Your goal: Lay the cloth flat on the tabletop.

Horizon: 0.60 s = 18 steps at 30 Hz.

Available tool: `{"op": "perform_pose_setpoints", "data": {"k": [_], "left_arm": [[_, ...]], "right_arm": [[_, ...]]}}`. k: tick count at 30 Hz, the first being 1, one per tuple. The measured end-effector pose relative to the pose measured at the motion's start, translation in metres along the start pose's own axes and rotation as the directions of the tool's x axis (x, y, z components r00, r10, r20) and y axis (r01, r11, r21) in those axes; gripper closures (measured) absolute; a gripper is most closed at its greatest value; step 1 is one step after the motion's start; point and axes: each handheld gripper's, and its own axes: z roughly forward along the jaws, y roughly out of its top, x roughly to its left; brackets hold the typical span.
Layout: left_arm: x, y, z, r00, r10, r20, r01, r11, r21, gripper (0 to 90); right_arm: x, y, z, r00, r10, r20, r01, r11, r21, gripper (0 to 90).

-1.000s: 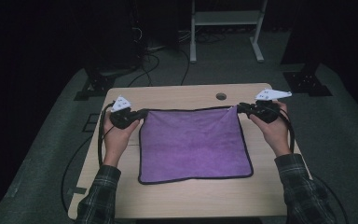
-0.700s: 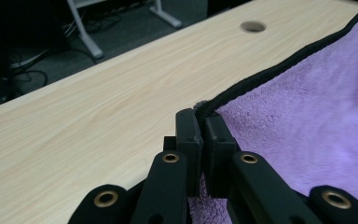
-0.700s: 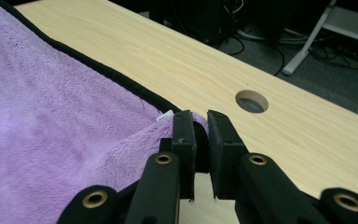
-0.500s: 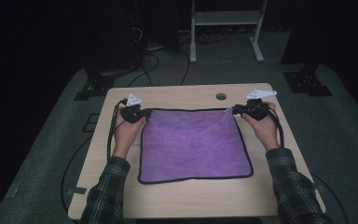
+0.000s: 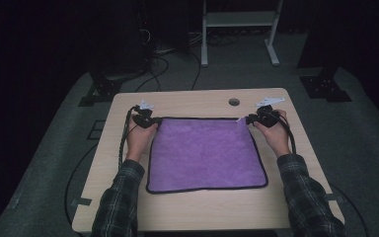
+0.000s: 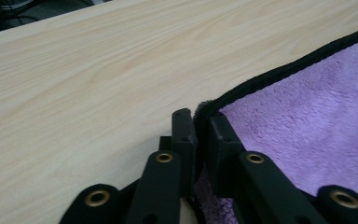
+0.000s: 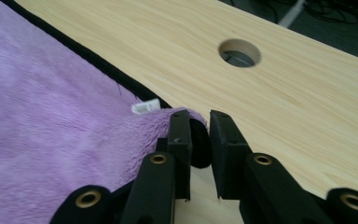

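Cloth (image 5: 207,155), purple with black edging, lies spread flat on the wooden bench (image 5: 192,101). Left tool (image 5: 147,120) is clamped on the cloth's far left corner. Right tool (image 5: 254,119) grips the far right corner, beside a small white tag (image 7: 145,106). Round hole (image 5: 234,102) in the bench sits beyond the far edge.

No readable writing anywhere; the small white tag (image 7: 145,106) at the cloth's (image 7: 51,140) far corner looks blank.
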Motion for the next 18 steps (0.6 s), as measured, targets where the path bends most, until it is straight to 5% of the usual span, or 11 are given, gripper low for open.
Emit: {"op": "perform_pose_setpoints", "data": {"k": [5, 6, 12, 18], "left_arm": [[0.002, 0.005, -0.002, 0.9986, -0.002, -0.053, 0.002, 1.0, 0.001, 71.7], [0.004, 0.005, -0.004, 0.9982, -0.009, -0.06, 0.008, 1.0, -0.004, 70.6], [0.008, 0.007, -0.015, 0.9983, -0.034, -0.048, 0.033, 0.9994, -0.008, 54.2], [0.005, -0.001, -0.031, 0.9999, -0.011, -0.009, 0.011, 0.9998, 0.016, 49.2]], "right_arm": [[-0.003, -0.001, -0.002, 0.9939, -0.033, 0.106, 0.03, 0.999, 0.034, 73.7], [-0.008, -0.002, -0.006, 0.9922, -0.01, 0.124, 0.008, 1.0, 0.019, 69.7], [-0.015, -0.004, -0.016, 0.9938, 0.009, 0.111, -0.01, 1.0, 0.009, 62.5], [-0.015, -0.005, -0.026, 0.9975, 0.031, 0.064, -0.031, 0.999, 0.008, 53.4]]}}
